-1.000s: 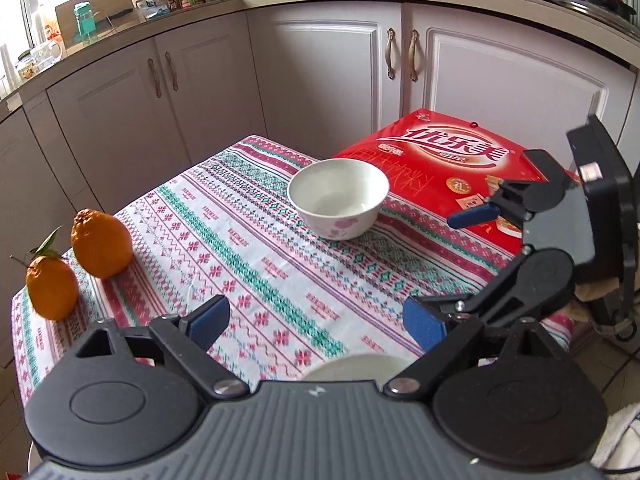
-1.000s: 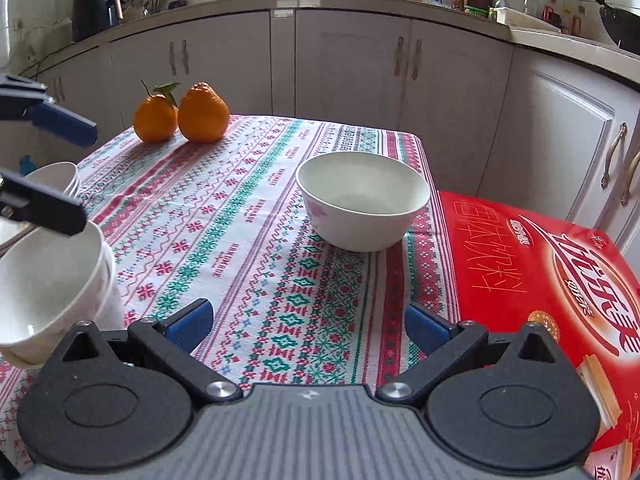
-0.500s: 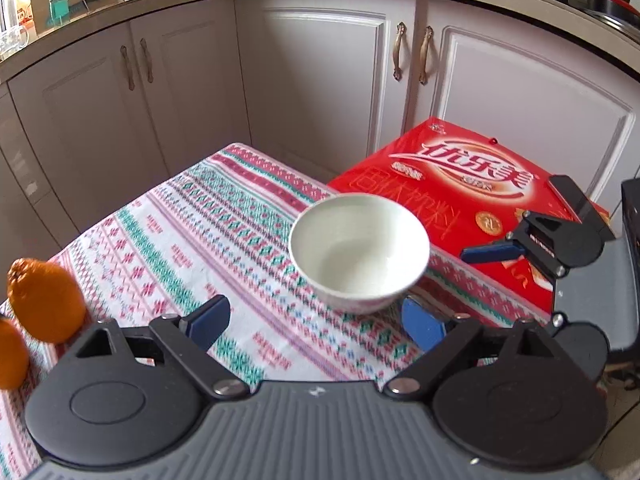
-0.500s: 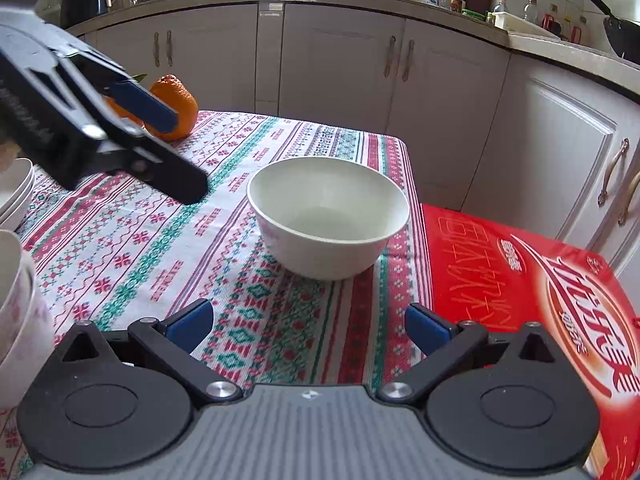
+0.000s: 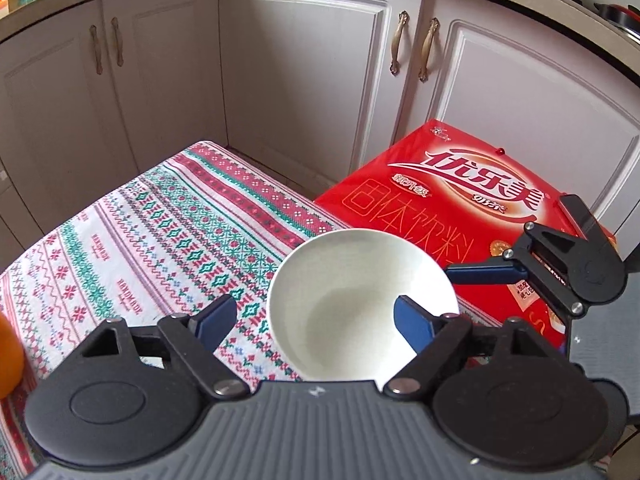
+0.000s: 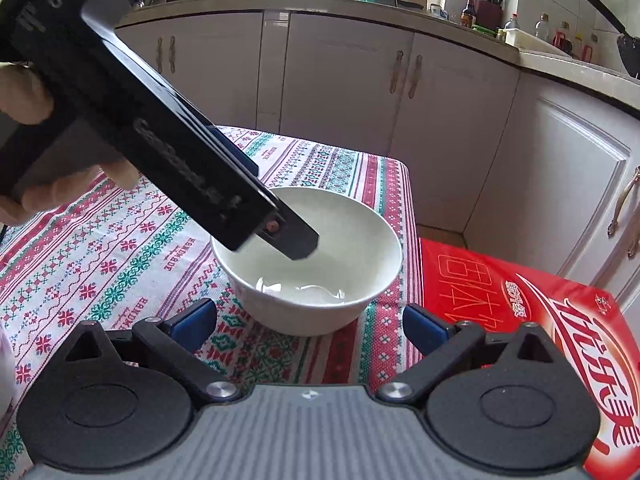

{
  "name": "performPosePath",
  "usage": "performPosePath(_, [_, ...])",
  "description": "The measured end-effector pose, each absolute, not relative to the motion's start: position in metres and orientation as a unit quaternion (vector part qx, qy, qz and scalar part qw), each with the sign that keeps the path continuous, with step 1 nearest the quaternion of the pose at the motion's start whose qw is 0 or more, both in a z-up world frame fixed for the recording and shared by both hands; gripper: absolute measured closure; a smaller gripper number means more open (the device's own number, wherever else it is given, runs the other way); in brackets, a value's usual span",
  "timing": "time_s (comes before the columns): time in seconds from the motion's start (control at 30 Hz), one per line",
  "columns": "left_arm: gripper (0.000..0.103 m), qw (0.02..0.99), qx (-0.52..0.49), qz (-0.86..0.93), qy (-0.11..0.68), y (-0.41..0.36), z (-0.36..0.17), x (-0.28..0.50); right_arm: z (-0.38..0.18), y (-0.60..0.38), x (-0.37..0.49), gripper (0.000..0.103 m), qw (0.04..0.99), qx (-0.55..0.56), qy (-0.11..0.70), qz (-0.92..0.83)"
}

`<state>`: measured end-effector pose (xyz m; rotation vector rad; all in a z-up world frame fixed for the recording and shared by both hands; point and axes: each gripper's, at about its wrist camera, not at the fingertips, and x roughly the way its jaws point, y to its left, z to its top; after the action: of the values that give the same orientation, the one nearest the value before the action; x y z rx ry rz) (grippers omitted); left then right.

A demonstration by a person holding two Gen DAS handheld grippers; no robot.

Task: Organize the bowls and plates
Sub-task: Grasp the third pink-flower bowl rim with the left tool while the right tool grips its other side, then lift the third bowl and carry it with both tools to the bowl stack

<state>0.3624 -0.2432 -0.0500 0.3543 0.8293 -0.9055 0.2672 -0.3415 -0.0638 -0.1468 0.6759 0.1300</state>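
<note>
- A white bowl (image 5: 362,304) stands upright on the tabletop (image 5: 160,232), near the corner by the red carton (image 5: 472,208), which lies just beside the cloth at about 2 o'clock from the bowl in the left wrist view.
- The left claw (image 5: 316,320) points steeply down at the bowl, and its jaws are closing. One blue pad (image 5: 412,320) sits inside the bowl at the 4 o'clock side of the rim; the other pad (image 5: 214,318) is outside, over the cloth at 9 o'clock. The rim is between them, but neither pad presses on it (a gap shows on both sides).
- From the right wrist view the left claw's black body crosses from 10 o'clock, with a hand (image 6: 60,168) wrapped round it and one fingertip (image 6: 298,240) dipping into the bowl (image 6: 312,264).
- The right claw (image 6: 308,324) hovers low in front of the bowl, jaws wide and easing inward, nothing between the pads; the bowl stands at 12 o'clock just beyond them.
- An orange fruit (image 5: 8,360) shows at the 9 o'clock edge of the left view.
- White cabinets (image 5: 320,80) stand behind the tabletop.
</note>
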Motion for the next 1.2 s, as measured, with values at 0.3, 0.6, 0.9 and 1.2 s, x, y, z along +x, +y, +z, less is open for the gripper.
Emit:
performPosePath(0.3, [0.036,0.786,0.167,-0.436,0.405,-0.256,-0.063,0.373,-0.063,-0.347,0.275,0.014,0.938,-0.062,0.332,0.078])
performPosePath(0.6, [0.040,0.776,0.168,-0.448,0.411,-0.258,-0.066,0.376,-0.061,-0.348,0.276,0.015,0.939,-0.047,0.330,0.087])
performPosePath(0.9, [0.042,0.772,0.172,-0.453,0.411,-0.260,-0.066,0.379,-0.057,-0.350,0.276,0.016,0.937,-0.036,0.336,0.089])
performPosePath(1.2, [0.042,0.769,0.177,-0.456,0.411,-0.261,-0.067,0.379,-0.054,-0.351,0.277,0.016,0.936,-0.037,0.340,0.089])
